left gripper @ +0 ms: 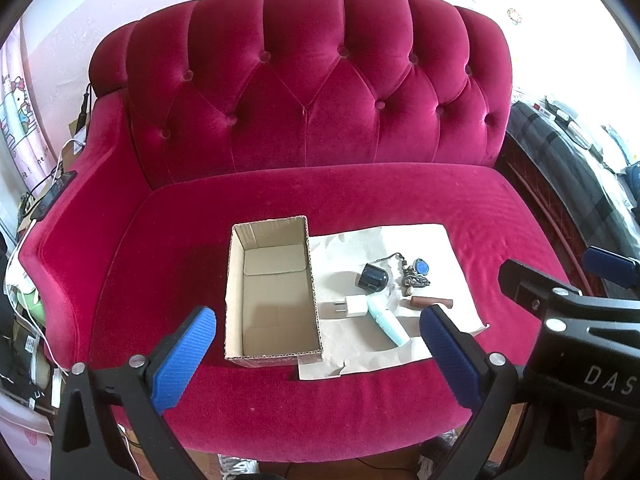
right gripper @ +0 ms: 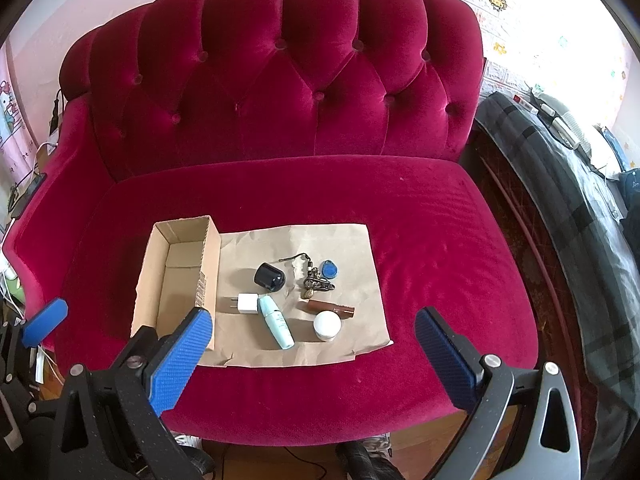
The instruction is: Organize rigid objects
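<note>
An open empty cardboard box point(left gripper: 276, 292) point(right gripper: 176, 280) stands on the red sofa seat, left of a brown paper sheet point(left gripper: 424, 248) point(right gripper: 340, 248). On the paper lie a black cap point(right gripper: 269, 276), a white plug adapter point(right gripper: 247, 304), a pale blue bottle point(right gripper: 276, 322), a keychain with a blue tag point(right gripper: 320, 276), a brown tube point(right gripper: 330, 307) and a white jar point(right gripper: 327, 325). My left gripper point(left gripper: 316, 354) is open in front of the box. My right gripper point(right gripper: 312, 354) is open in front of the paper. Both are empty.
The red tufted sofa point(right gripper: 280, 80) fills both views. A bed with a dark plaid blanket point(right gripper: 560, 184) stands to the right. Cables and clutter point(left gripper: 36, 216) lie past the left armrest. The right gripper shows at the right edge of the left wrist view point(left gripper: 568, 312).
</note>
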Demonstrator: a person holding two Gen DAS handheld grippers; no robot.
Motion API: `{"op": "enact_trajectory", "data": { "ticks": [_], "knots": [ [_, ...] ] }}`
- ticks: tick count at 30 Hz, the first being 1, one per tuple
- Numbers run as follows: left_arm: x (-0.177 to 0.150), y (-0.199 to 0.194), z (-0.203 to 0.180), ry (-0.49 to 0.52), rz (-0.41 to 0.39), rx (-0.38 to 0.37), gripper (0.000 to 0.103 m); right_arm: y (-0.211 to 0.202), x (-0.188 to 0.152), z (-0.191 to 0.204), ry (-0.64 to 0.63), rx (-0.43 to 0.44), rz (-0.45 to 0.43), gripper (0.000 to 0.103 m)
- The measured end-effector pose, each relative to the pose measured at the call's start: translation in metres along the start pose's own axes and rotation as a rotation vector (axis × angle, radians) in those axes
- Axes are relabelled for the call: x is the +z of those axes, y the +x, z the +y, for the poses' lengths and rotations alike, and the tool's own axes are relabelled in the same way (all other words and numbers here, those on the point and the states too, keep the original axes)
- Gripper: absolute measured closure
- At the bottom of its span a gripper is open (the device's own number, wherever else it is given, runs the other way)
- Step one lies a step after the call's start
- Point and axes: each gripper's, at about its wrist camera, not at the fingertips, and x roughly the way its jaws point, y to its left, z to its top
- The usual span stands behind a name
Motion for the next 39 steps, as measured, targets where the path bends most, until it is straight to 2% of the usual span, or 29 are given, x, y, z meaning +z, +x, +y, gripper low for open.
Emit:
{"op": "enact_trajectory", "data": {
  "ticks": [24,35,39],
  "knots": [
    [-0.001,0.017,0.008,-0.013,0.024,0.001,0.000,0.014,0.004,0.001,0.007,-0.001,0.005,0.000],
    [-0.008,0.056,0.046,-0.053,0.054,0.033,0.000,0.039,0.004,-0.004,0.026,-0.004,0.015,0.000],
    [-0.011,0.071,0.057,-0.062,0.065,0.010,0.000,0.053,0.004,-0.009,0.047,0.009,0.016,0.000]
  ]
}}
